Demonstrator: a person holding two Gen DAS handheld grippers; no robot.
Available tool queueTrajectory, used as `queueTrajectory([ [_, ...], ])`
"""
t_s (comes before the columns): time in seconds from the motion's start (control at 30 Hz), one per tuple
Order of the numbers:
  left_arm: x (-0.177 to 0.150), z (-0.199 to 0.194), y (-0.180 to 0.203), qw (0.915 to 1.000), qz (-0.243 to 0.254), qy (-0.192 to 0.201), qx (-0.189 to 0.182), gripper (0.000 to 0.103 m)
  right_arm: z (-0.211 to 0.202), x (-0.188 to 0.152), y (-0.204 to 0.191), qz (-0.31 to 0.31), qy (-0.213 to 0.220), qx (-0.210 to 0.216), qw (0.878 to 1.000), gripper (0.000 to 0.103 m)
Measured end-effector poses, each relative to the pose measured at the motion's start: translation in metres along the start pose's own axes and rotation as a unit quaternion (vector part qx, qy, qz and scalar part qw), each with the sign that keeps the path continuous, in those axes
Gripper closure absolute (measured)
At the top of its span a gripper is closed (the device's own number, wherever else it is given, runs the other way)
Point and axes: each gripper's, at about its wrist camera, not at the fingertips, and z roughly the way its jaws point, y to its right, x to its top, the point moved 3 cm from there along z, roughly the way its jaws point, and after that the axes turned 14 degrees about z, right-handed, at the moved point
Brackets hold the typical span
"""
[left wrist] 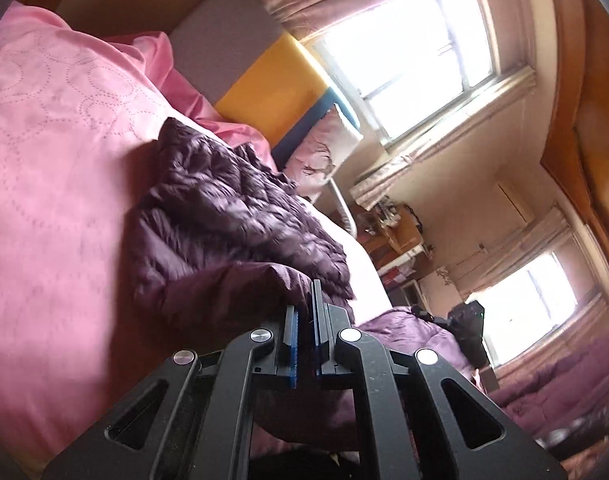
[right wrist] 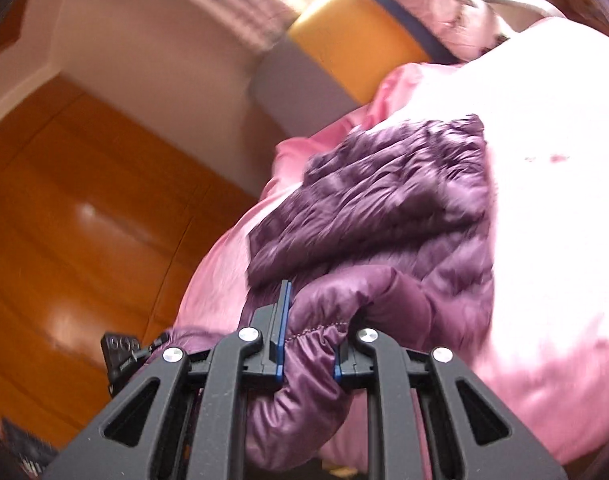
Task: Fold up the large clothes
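Purple quilted jacket (left wrist: pixel 232 216) lies crumpled on the pink bedspread (left wrist: pixel 56 168), its puffy stitched panels bunched into a heap toward the middle of the bed, and both claws have hold of its near edge. From the left wrist view, the left gripper (left wrist: pixel 304 320) has its blue-padded fingers (left wrist: pixel 291 332) pressed almost together, with a thin fold of the smooth purple hem pinched between them; the fabric rises from the pads and drapes back onto the heap. From the right wrist view, the same jacket (right wrist: pixel 384 200) shows paler in the window light, and the right gripper (right wrist: pixel 308 344) is clamped on a thick rolled bunch of cloth, a stitched seam running across just at the pads; its jaws stand a little apart because of the bulk squeezed between them. The fabric bulges out below and above the fingers (right wrist: pixel 282 320). Behind the bed stands a headboard in grey and yellow blocks (left wrist: pixel 264 76), with a pale pillow (left wrist: pixel 324 144) against it. Bright windows (left wrist: pixel 416 60) with pinkish curtains lie beyond, and a glossy wooden wardrobe (right wrist: pixel 84 220) fills the left of the right wrist view.
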Motion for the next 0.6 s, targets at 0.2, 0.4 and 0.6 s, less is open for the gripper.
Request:
queueTrajectory([
  [0.2, 0.049, 0.057, -0.043, 0.9978, -0.051, -0.015, 0.041, 0.099, 0.037, 0.065, 0.022, 0.058, 0.002, -0.019, 0.998, 0.073],
  [0.4, 0.081, 0.084, -0.08, 0.9894, -0.132, -0.008, 0.06, 0.027, 0.071, 0.106, 0.041, 0.125, 0.0, 0.003, 0.992, 0.012],
  [0.6, 0.074, 0.073, -0.084, 0.993, -0.061, -0.014, 0.1, 0.021, 0.051, 0.112, 0.035, 0.09, 0.039, 0.034, 0.995, 0.003],
])
